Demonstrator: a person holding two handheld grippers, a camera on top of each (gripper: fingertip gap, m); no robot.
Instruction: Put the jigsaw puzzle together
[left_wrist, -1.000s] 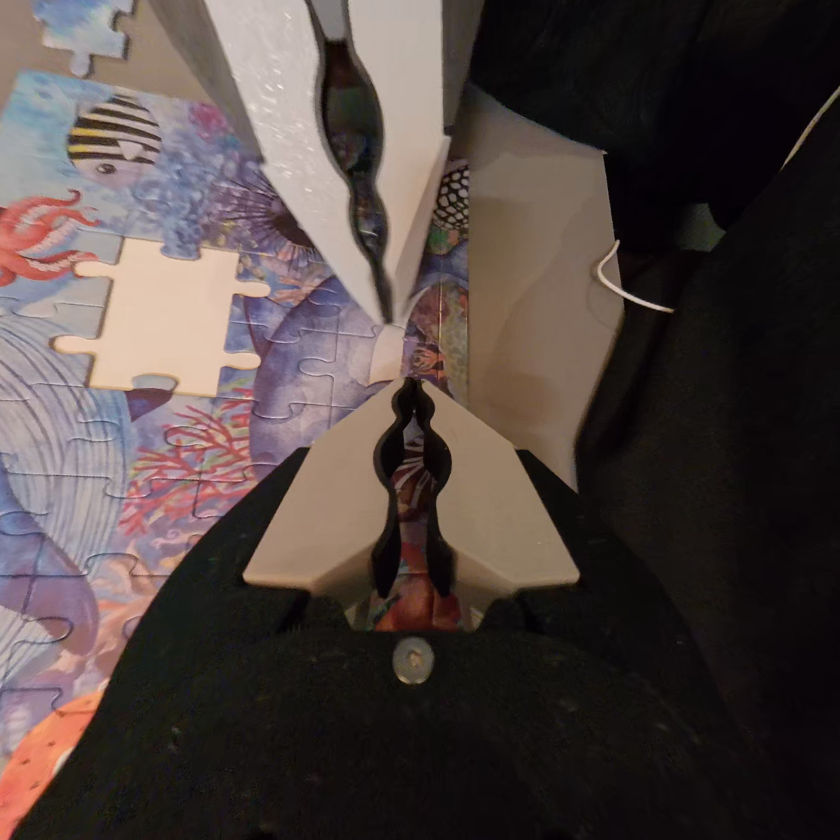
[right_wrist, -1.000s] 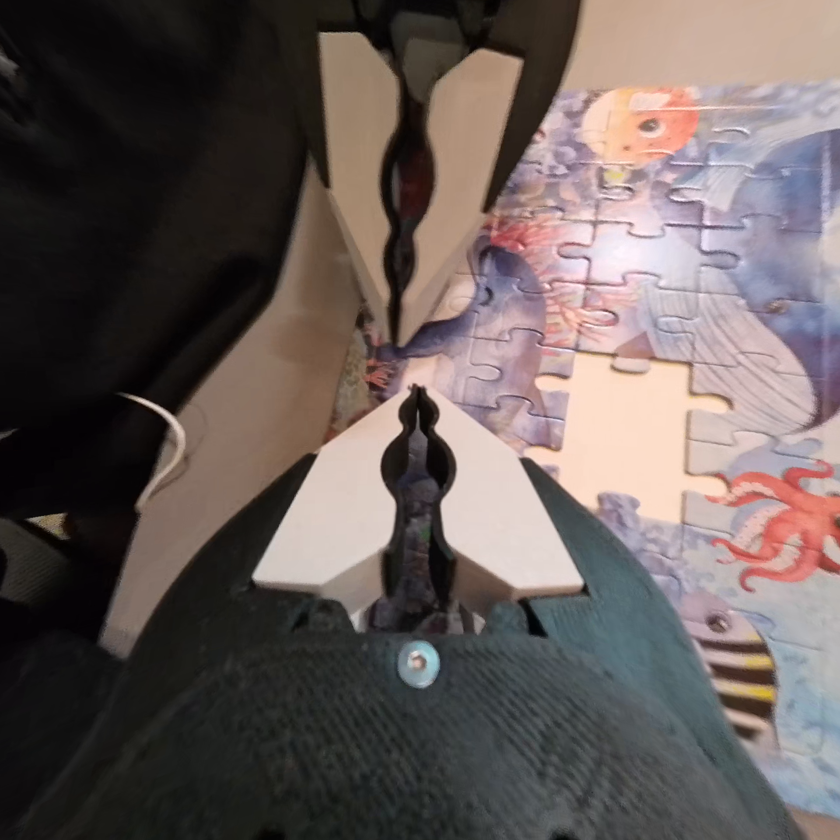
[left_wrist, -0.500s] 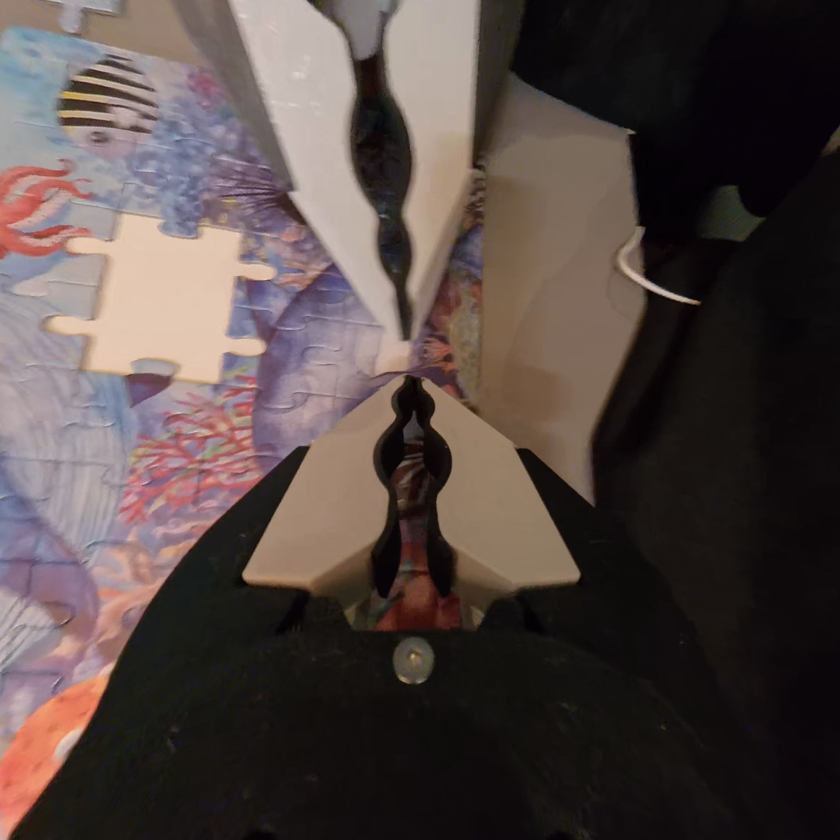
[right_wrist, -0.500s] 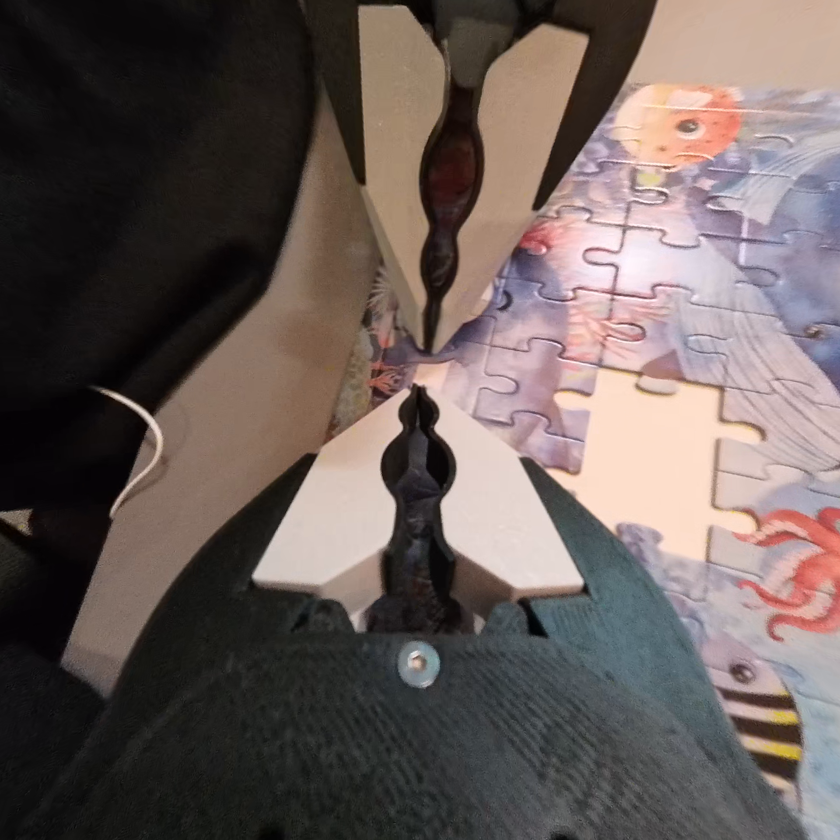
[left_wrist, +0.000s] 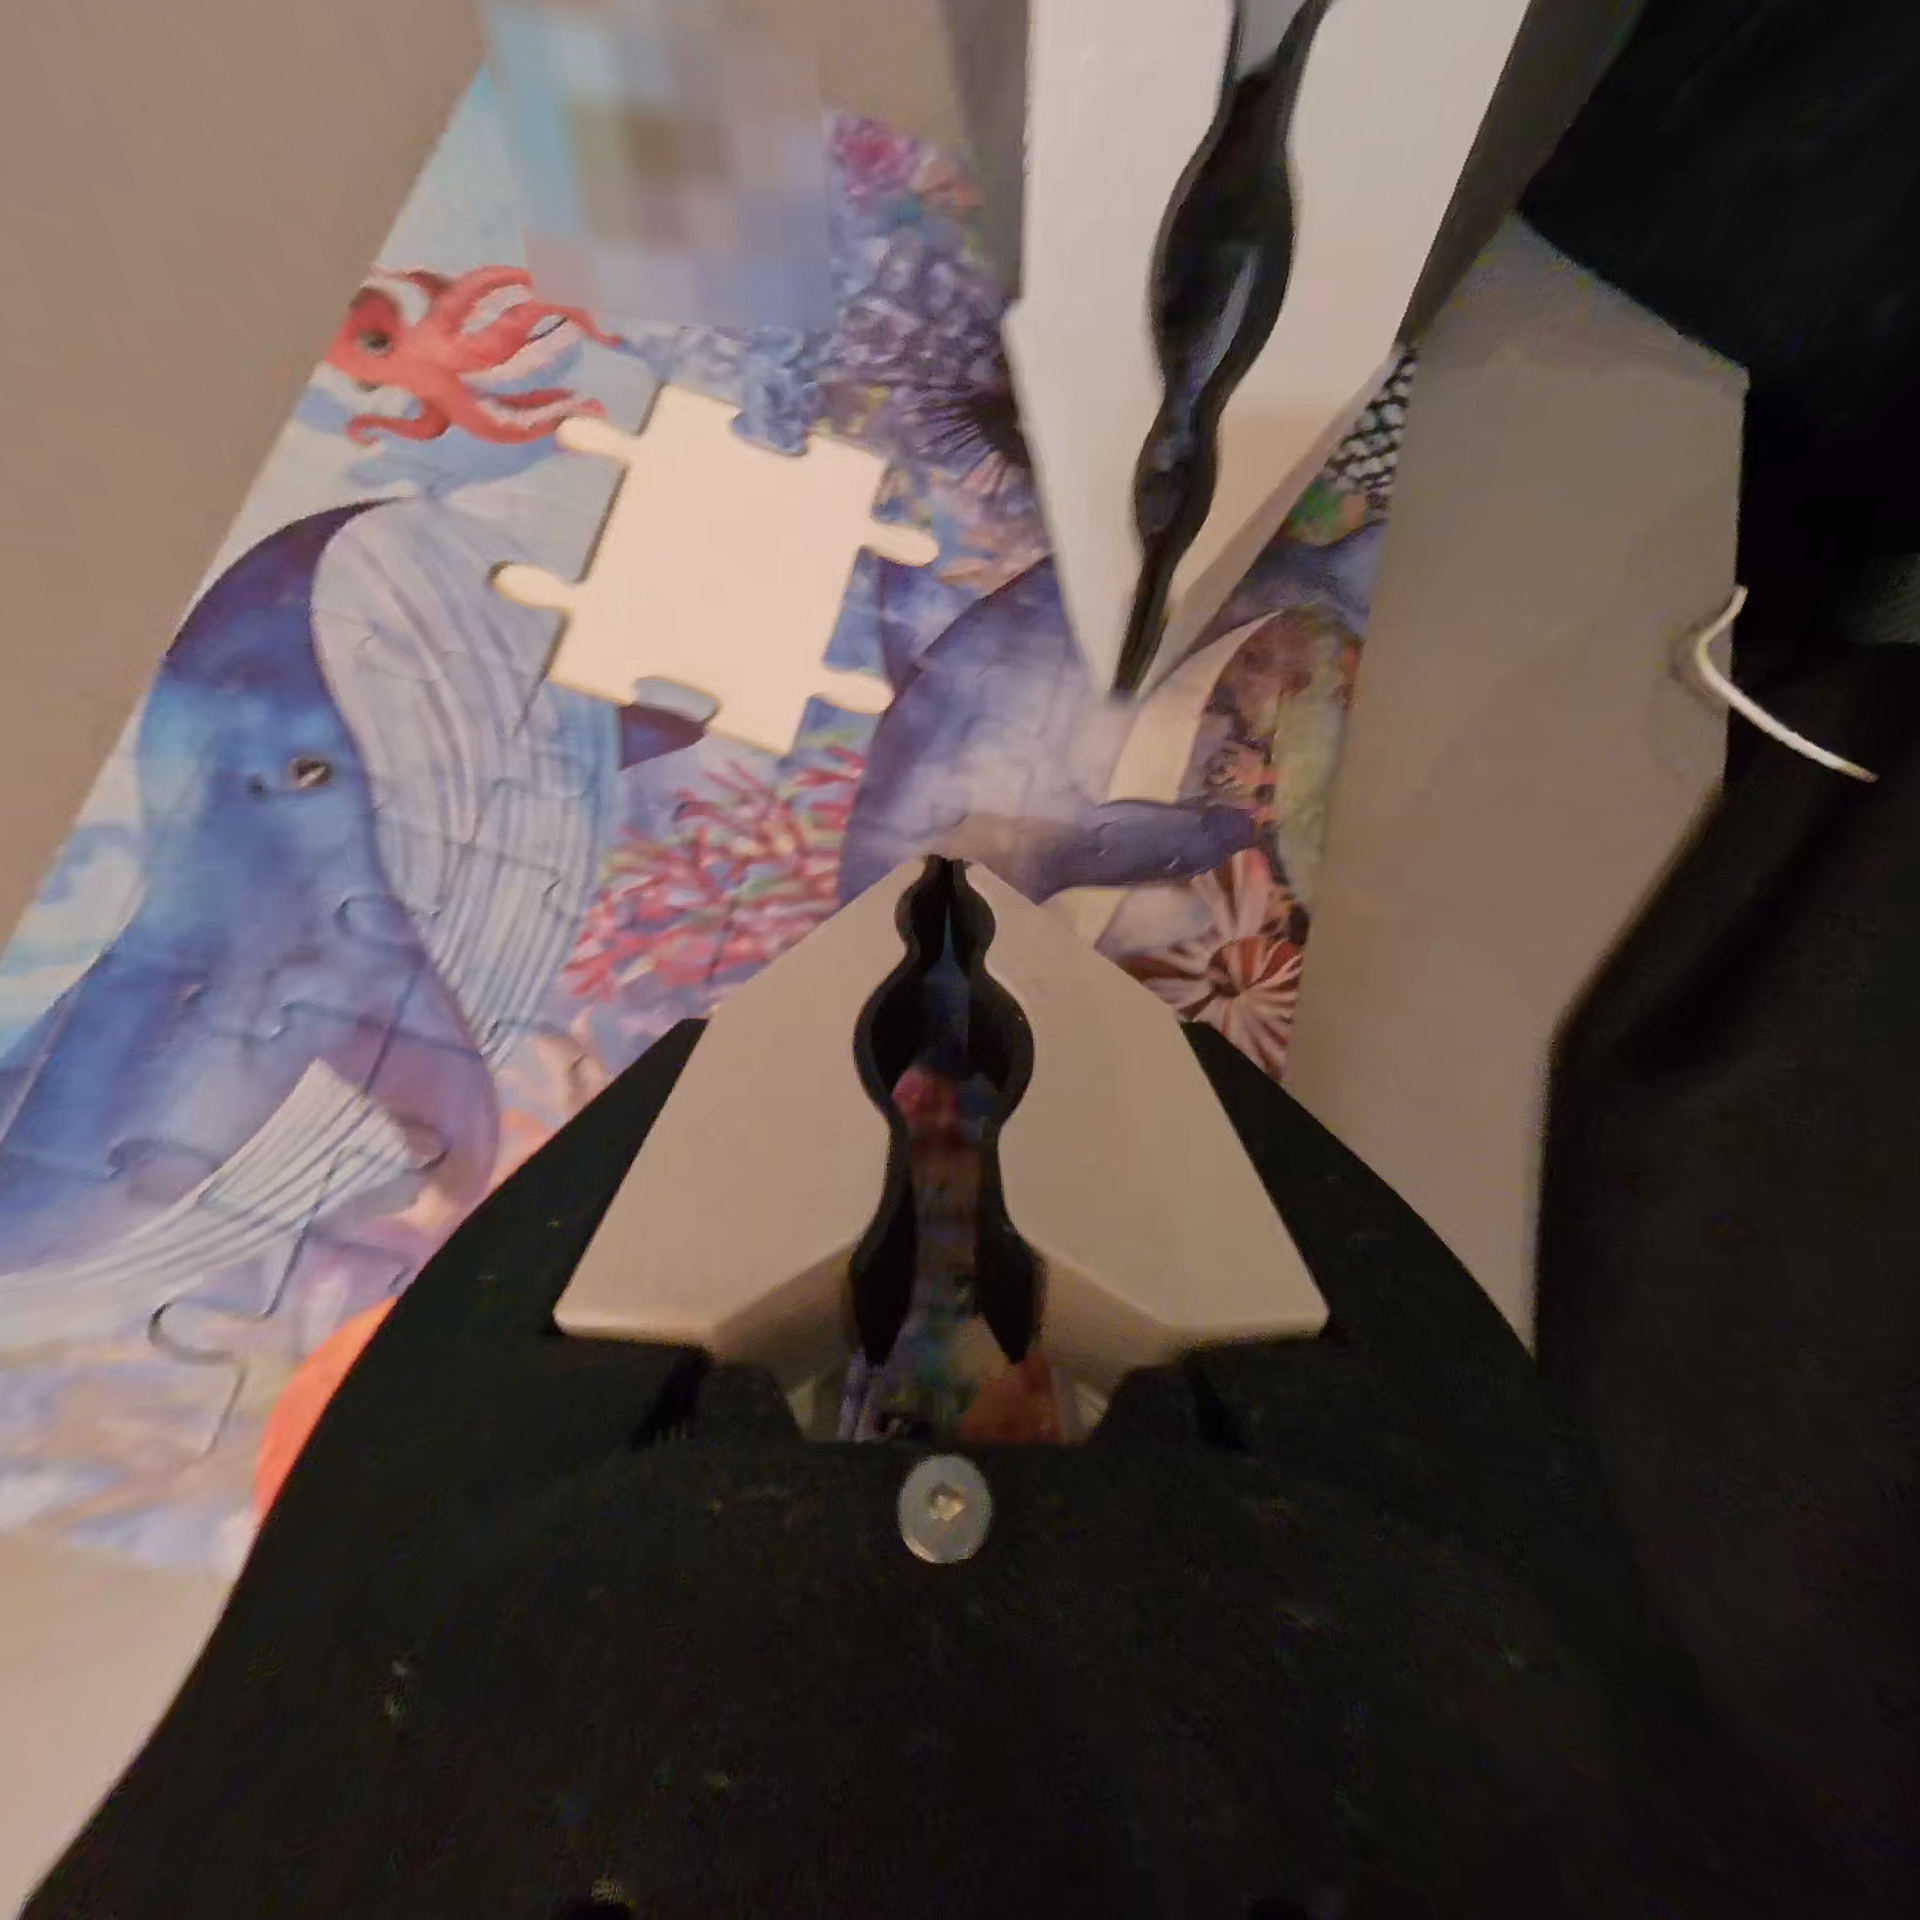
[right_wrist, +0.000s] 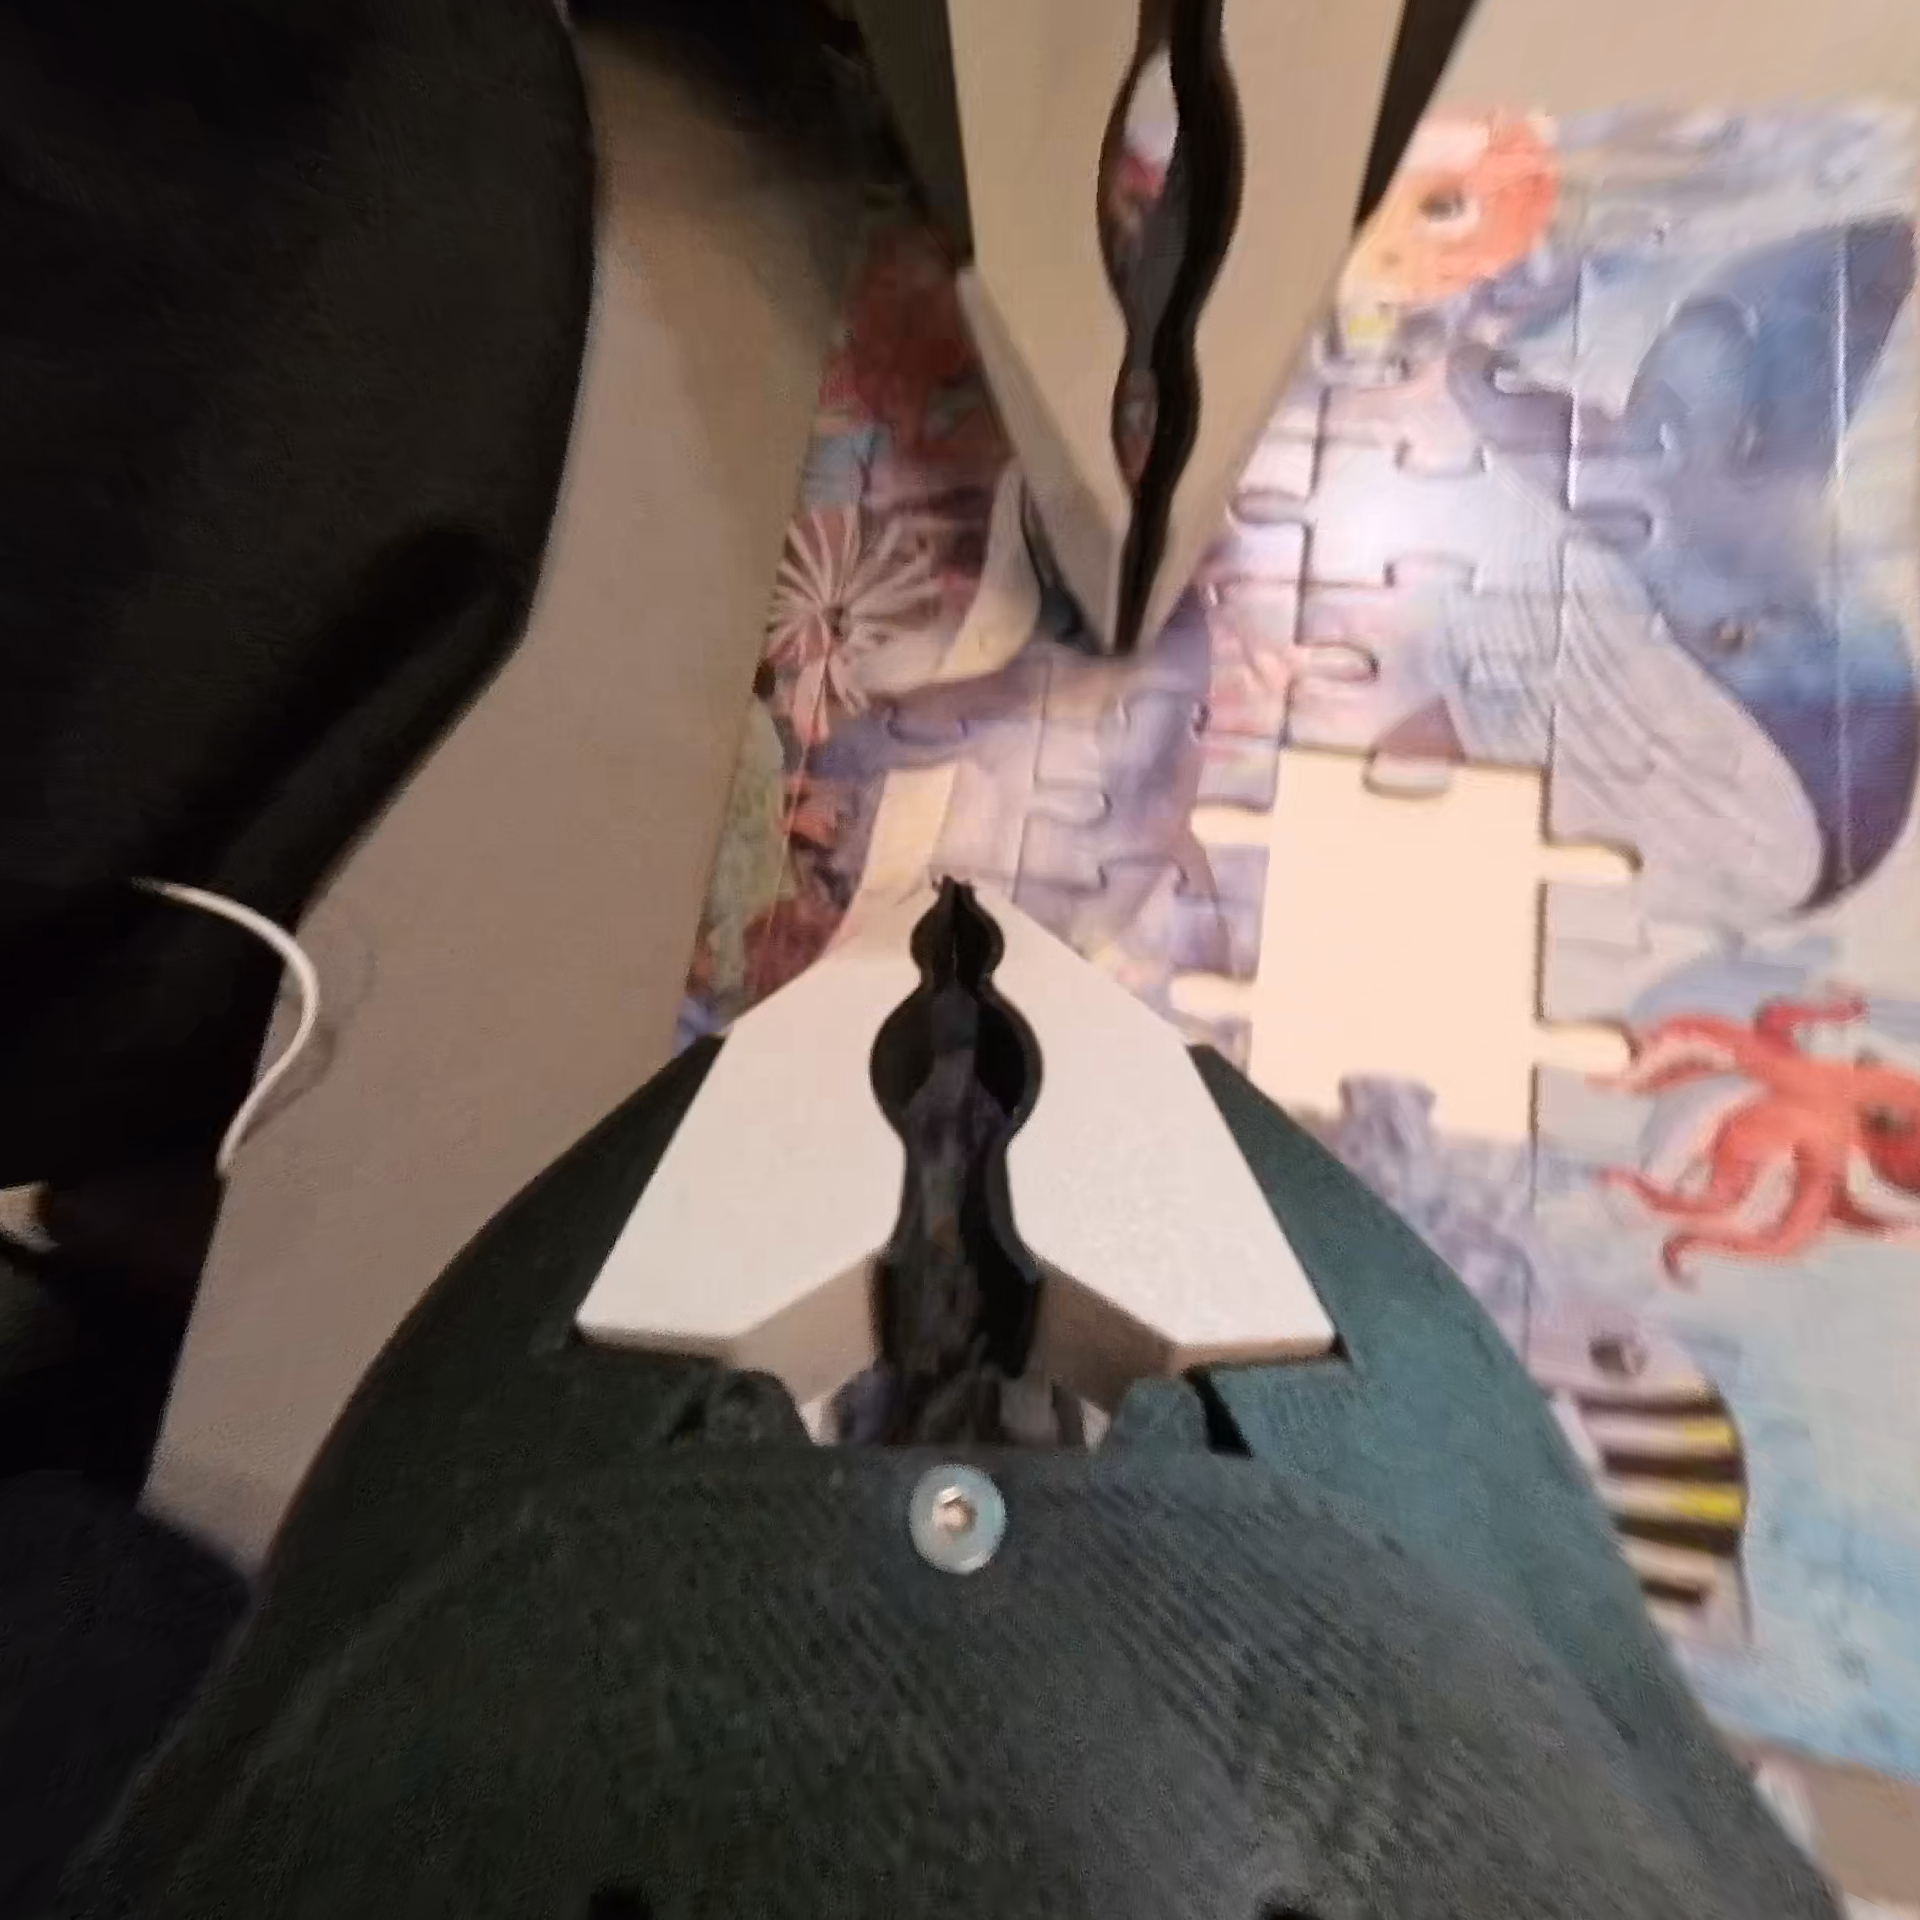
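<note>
The sea-themed jigsaw puzzle (left_wrist: 312, 831) lies flat on a pale table, with a whale, a red octopus and coral on it. One piece-shaped gap (left_wrist: 717, 582) shows bare table in its middle; it also shows in the right wrist view (right_wrist: 1392, 935). My left gripper (left_wrist: 945, 868) is shut and empty, its tips over the puzzle's near-right part. My right gripper (right_wrist: 951, 888) is shut and empty. It points at the left one from the opposite side and shows in the left wrist view (left_wrist: 1132, 675). A narrow pale opening (left_wrist: 1143, 748) lies between the two tips.
The pale table (left_wrist: 1507, 727) ends just right of the puzzle. Beyond the edge is dark cloth (left_wrist: 1766, 1143) with a thin white cable (left_wrist: 1766, 727), also in the right wrist view (right_wrist: 281, 997). Bare table lies left of the puzzle (left_wrist: 156, 416). Spacing between my two grippers at the tips: around 6 cm. It is some 11 cm from my left tips to the sea-themed jigsaw puzzle (left_wrist: 312, 831).
Both grippers have drawn back from each other and turned, so their tips stand farther apart. More of the puzzle shows, including the whale's head. Both stayed shut.
</note>
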